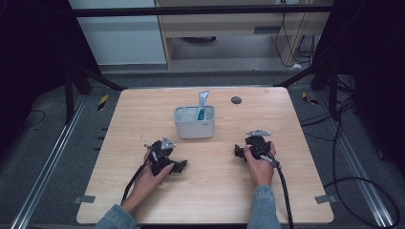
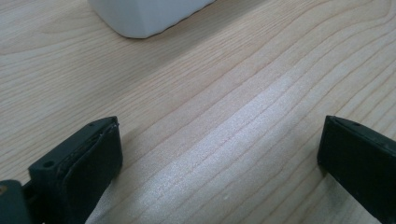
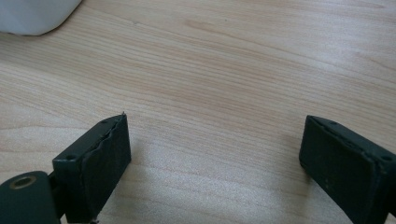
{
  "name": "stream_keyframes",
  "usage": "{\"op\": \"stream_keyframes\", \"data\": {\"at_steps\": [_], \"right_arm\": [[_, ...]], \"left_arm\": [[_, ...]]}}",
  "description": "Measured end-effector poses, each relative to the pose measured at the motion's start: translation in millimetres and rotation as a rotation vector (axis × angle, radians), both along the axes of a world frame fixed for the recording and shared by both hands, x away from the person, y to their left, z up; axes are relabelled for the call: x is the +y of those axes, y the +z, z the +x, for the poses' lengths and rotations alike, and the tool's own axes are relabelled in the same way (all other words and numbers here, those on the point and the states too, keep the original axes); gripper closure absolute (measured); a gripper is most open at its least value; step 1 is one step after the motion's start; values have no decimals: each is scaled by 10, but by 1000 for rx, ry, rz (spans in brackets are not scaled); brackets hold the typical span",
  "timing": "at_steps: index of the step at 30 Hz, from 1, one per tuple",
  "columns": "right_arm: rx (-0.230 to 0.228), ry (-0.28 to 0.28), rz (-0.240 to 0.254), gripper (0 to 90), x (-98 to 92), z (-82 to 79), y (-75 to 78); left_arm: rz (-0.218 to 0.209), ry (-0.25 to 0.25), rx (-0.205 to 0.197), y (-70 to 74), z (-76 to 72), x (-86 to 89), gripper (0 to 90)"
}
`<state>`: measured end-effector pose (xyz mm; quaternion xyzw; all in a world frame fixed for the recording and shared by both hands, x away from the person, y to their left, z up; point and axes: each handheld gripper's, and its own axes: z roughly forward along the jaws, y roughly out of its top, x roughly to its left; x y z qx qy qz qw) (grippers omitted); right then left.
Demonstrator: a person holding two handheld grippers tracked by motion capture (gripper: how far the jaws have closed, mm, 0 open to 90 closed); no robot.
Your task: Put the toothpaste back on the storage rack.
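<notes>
Left gripper point(image 2: 219, 154) jaws stood wide apart in the left gripper view, one black pad at the lower left of the frame, the other at the lower right, nothing between them but bare wood. Right gripper point(image 3: 215, 154) same story in the right gripper view: jaws spread, released, bare wood grain in the gap. In the high view the left gripper point(image 1: 177, 166) sat low, left of centre, in the person's left hand point(image 1: 154, 171), jaws pointing toward frame right, cable trailing down toward the bottom edge. The right gripper point(image 1: 238, 151) sat right of centre in the right hand point(image 1: 260, 164), jaws pointing toward frame left, cable running down the right forearm. Both denim sleeves came in from the bottom edge. A white bin point(image 1: 194, 122) stood on the table point(image 1: 296, 191) above and between the two grippers, apart from both, slightly above frame centre. A blue-and-white tube point(image 1: 201, 106) stood upright in its right-hand part, cap end sticking above the rim. The bin's corner showed at the upper left of both gripper views, white wall point(image 2: 144, 16) near the top edge, well clear of the pads. A small dark disc point(image 1: 236, 100) lay on the wood at the upper right of the bin. Floor and furniture legs sat beyond the table's far edge.
</notes>
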<state>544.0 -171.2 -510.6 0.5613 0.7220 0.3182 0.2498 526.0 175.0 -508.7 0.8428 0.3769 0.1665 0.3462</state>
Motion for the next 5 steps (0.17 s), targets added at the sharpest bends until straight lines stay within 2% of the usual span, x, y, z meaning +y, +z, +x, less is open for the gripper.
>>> {"op": "stream_keyframes", "data": {"at_steps": [5], "right_arm": [[20, -30, -3, 9, -12, -1, -9]], "left_arm": [[1, -1, 0, 1, 0, 0, 0]]}}
